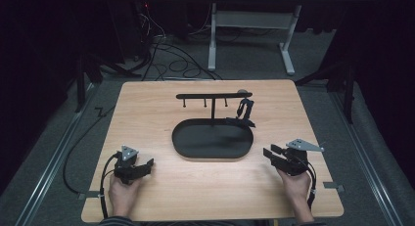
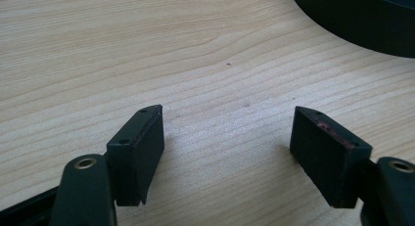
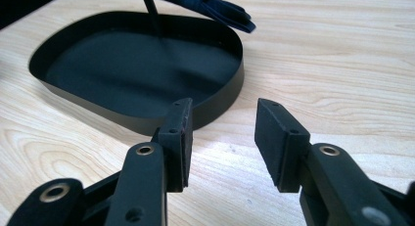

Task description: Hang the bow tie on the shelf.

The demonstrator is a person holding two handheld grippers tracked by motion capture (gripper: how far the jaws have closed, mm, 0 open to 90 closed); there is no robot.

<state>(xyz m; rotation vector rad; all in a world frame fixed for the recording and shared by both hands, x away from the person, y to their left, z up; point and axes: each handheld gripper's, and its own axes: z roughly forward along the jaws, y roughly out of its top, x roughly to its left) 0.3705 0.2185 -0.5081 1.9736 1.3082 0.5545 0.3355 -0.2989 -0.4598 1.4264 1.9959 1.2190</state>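
Both hands rest low on the pale wood-grain table (image 1: 147, 196), one at each near corner, flanking the stand. That looks like a ready stance, each tool within reach of the middle. The left claw (image 1: 145, 164) sits with its jaws spread wide and nothing between them, only bare grain. The right claw (image 1: 272, 152) is parted too, a narrower gap, aimed at the tray (image 3: 222, 96).

That tray is a shallow black oval with a thin upright wall, matte, likely sheet metal. From it rises a slim post carrying a crossbar (image 1: 214, 95) with small pegs. A dark strap-like item (image 1: 243, 112) hangs at its right end, drooping onto the rim; what it is cannot be told.
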